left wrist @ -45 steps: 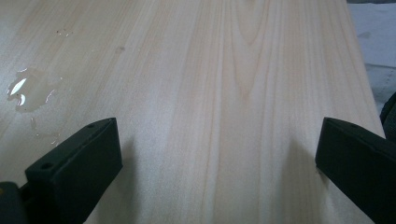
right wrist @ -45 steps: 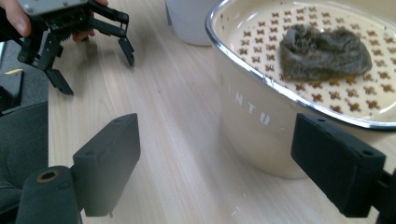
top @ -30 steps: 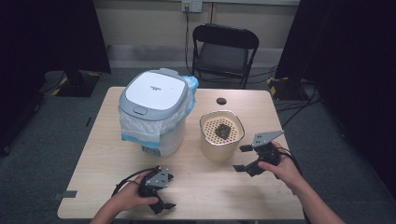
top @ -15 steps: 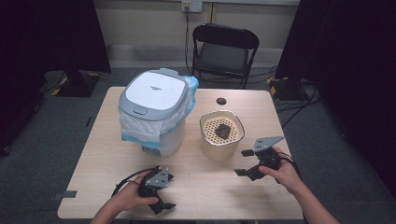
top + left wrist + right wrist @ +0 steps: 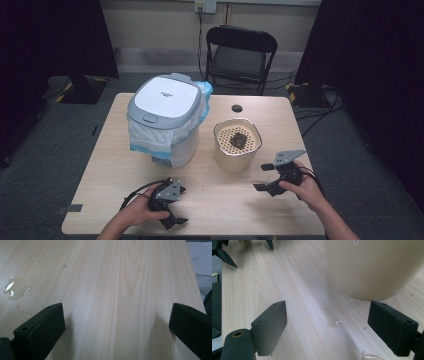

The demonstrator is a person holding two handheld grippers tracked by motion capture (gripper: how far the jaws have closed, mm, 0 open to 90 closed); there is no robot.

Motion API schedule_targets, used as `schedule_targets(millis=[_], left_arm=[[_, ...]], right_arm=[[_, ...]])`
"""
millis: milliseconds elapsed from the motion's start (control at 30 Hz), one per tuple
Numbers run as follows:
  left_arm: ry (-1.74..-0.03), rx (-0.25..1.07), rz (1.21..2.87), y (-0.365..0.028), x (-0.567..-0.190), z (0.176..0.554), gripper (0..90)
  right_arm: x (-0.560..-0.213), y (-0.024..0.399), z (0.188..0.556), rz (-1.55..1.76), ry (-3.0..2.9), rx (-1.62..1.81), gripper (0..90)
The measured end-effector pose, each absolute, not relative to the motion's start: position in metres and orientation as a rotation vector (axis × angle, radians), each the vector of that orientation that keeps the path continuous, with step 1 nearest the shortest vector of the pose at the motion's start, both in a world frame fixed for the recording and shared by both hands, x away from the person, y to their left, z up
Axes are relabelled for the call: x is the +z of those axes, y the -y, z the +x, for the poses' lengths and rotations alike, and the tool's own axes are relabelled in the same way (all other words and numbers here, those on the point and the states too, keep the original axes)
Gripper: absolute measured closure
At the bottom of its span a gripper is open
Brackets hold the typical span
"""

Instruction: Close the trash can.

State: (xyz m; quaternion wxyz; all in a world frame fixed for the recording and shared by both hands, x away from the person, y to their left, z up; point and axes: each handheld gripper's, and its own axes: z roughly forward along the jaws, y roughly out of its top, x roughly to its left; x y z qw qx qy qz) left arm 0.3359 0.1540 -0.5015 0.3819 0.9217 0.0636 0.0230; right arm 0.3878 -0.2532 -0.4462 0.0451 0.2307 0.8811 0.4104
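Observation:
A cream bucket [image 5: 237,147] with a perforated insert holding dark scraps stands right of the table's middle; its lower wall [image 5: 372,267] looms close in the right gripper view. My right gripper [image 5: 263,177] hovers low just right of and in front of it, jaws open and empty [image 5: 327,330]. My left gripper [image 5: 181,205] rests near the front edge at the left, pointing right, open with bare wood between its jaws [image 5: 116,322]. A white lidded bin [image 5: 165,117] lined with a plastic bag stands at the back left.
Small water puddles lie on the wood [image 5: 13,288] and in front of the bucket [image 5: 334,323]. A small black disc [image 5: 236,108] sits near the far edge. A black folding chair [image 5: 240,55] stands behind the table [image 5: 215,200].
My right gripper has come down and toward the front of the table, beside the bucket. The left gripper has stayed put.

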Motion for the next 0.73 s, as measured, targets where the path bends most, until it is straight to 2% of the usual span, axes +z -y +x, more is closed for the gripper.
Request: schedule_targets(millis=[733], left_arm=[[-0.162, 0.059, 2.352, -0.154, -0.502, 0.336, 0.0]], right_arm=[[-0.464, 0.256, 0.384, 0.727, -2.699, 1.236, 15.4]])
